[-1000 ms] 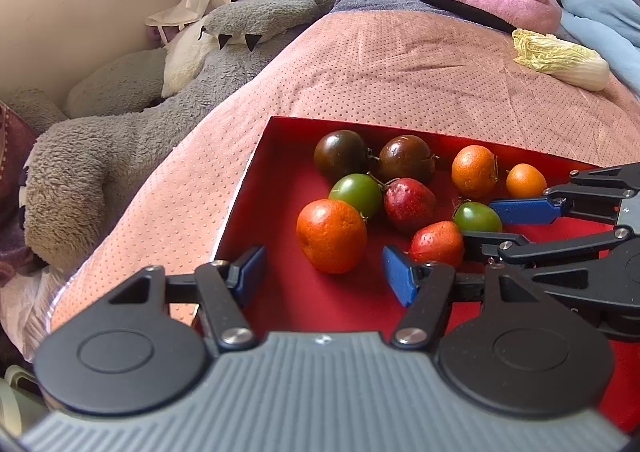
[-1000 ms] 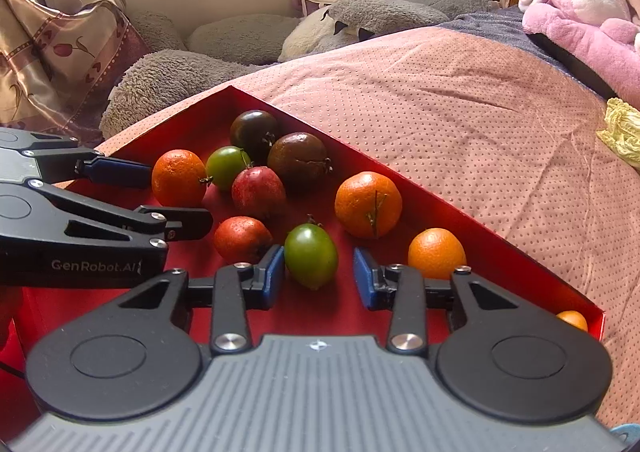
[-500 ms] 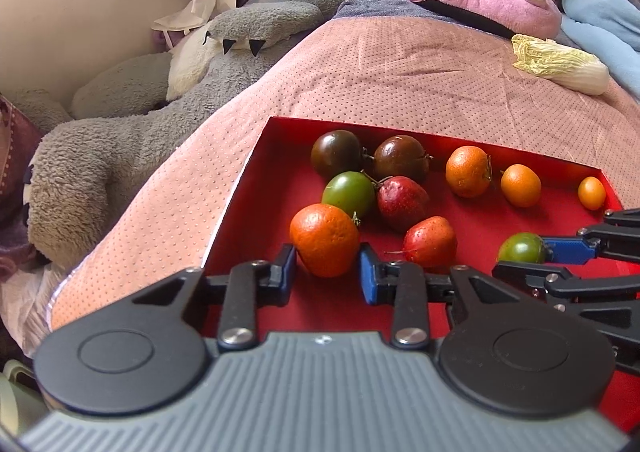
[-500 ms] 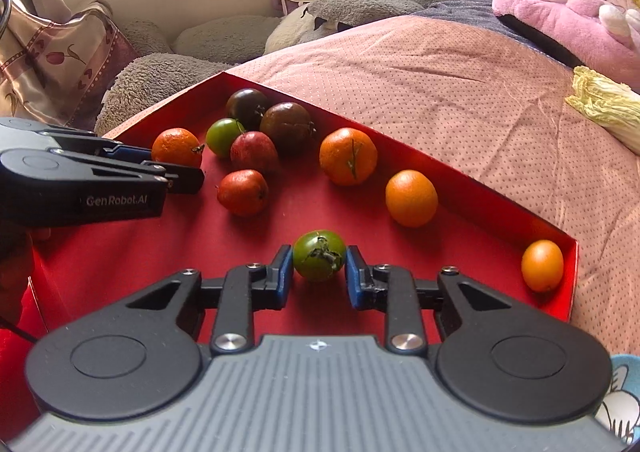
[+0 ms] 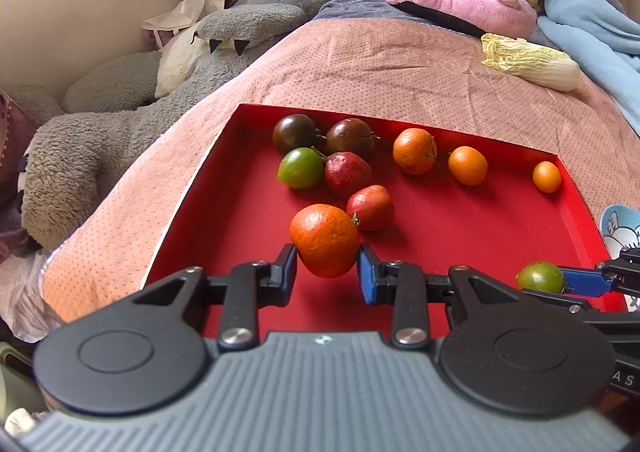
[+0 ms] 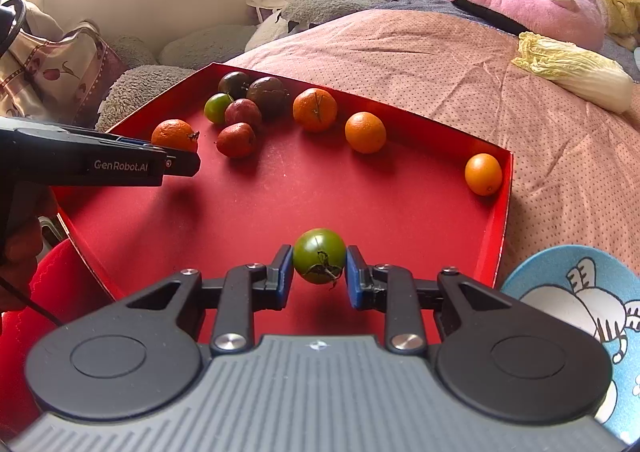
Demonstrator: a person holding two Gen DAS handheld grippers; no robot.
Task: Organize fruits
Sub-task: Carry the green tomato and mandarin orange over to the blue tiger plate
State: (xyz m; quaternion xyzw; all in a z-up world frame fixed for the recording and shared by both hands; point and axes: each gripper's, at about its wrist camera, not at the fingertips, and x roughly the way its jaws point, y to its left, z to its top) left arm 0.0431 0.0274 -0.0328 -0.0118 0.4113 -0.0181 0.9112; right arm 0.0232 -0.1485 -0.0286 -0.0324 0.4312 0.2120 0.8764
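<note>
Operator: Why are both fruits held up?

Guide: Your left gripper [image 5: 326, 266] is clamped on the orange [image 5: 325, 240]; your right gripper [image 6: 319, 272] is clamped on the green tomato [image 6: 319, 255]. Both hang above the red tray [image 6: 502, 211], probably for sorting by kind.

Operator: Anything unclear?

Guide: Each pad contact is partly hidden by fruit. The destination is not evident.

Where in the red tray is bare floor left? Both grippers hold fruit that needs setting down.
Bare floor spans the red tray middle and near side, between the small orange at the right wall and the left gripper. The far left corner is crowded with dark, green and red fruit.
</note>
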